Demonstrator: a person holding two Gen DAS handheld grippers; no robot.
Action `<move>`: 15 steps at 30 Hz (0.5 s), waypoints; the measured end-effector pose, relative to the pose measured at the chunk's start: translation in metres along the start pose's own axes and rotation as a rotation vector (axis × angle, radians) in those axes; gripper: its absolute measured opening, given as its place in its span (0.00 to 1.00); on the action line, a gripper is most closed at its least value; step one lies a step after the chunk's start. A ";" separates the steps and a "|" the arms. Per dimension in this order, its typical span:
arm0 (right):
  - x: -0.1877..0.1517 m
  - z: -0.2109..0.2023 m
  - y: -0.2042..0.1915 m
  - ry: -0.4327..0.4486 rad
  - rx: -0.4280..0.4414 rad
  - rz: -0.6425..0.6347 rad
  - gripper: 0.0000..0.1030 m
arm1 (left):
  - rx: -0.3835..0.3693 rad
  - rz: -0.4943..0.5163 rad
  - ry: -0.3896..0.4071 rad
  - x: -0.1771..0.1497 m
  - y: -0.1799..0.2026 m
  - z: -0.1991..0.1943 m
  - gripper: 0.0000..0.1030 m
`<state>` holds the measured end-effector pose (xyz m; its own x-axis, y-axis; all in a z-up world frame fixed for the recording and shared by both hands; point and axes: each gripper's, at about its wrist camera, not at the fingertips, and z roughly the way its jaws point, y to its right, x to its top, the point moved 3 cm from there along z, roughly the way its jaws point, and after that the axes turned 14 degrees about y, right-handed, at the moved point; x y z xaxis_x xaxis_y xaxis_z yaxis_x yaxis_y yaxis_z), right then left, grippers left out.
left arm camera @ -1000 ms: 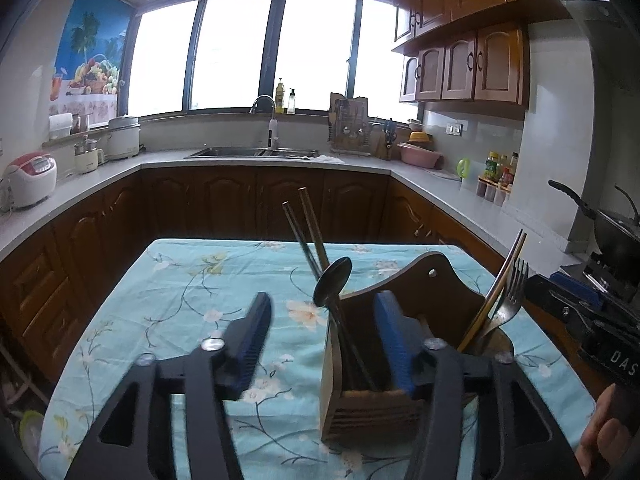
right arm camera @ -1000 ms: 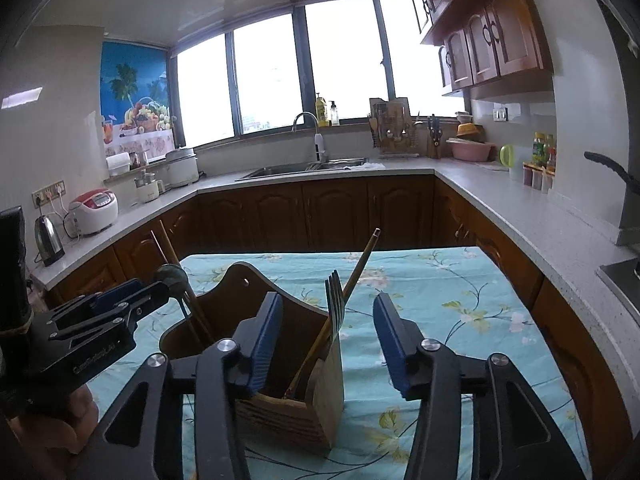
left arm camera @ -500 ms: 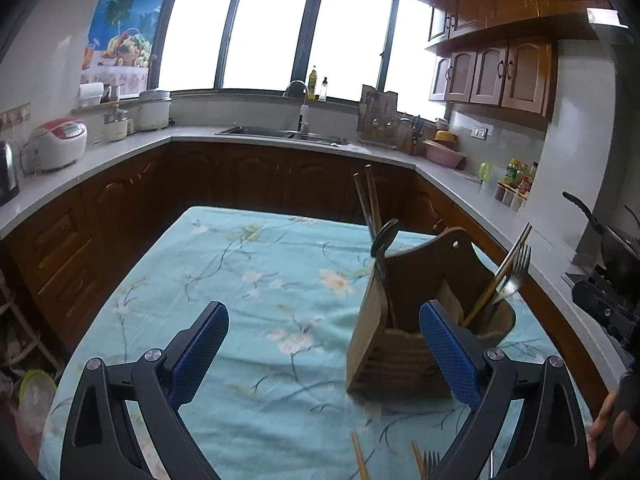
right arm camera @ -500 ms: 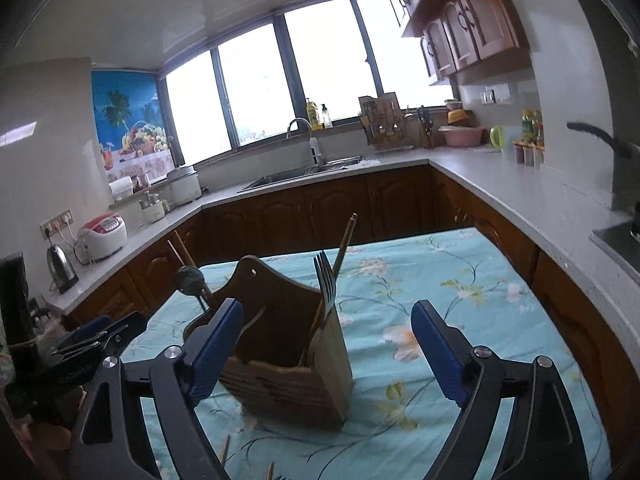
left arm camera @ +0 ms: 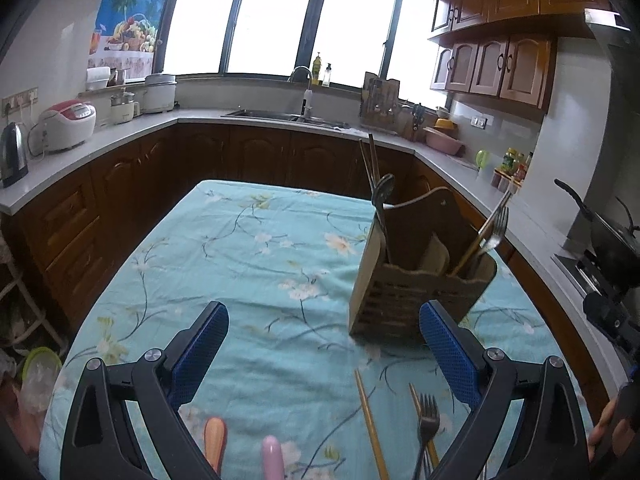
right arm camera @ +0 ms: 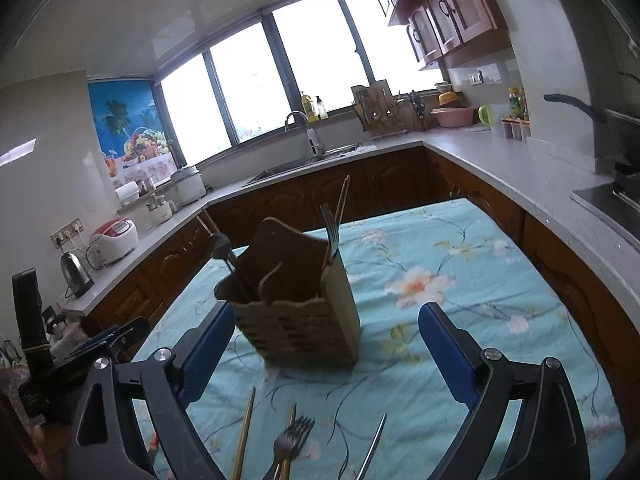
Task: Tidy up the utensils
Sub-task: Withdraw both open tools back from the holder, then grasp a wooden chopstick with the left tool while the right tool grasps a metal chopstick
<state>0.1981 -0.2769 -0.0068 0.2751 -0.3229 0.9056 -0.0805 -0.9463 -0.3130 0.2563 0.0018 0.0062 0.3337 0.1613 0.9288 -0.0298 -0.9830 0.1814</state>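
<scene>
Both grippers released, holder standing on table.

I see the left gripper [left arm camera: 322, 354] and right gripper [right arm camera: 326, 354] with jaws just opened wide, nothing between. The wooden holder [left arm camera: 416, 280] stands upright on the tablecloth [left arm camera: 260, 260]; a loose fork [left arm camera: 427, 424] and chopsticks [left arm camera: 370, 420] lie nearer.

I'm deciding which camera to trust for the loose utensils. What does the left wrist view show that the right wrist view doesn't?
Only the left wrist view shows an orange handle and a pink handle lying on the cloth at its bottom edge.

Only the right wrist view shows a thin metal rod-like utensil beside the loose fork; its type is unclear.

Both show the brown wooden utensil holder with a dark spoon, fork and chopsticks, the floral turquoise tablecloth, a loose metal fork and loose wooden chopsticks.
</scene>
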 end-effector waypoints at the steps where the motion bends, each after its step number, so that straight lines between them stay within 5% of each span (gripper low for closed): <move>1: -0.002 -0.002 0.001 -0.005 -0.006 0.005 0.92 | 0.000 0.001 -0.003 -0.001 0.000 -0.004 0.94; 15: -0.038 -0.026 0.003 -0.109 -0.032 0.042 0.92 | 0.019 0.012 -0.083 -0.023 -0.007 -0.031 0.94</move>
<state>0.1626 -0.2680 -0.0343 0.3727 -0.3609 0.8549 -0.1239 -0.9324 -0.3395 0.2199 0.0073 -0.0063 0.4102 0.1427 0.9008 -0.0165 -0.9864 0.1638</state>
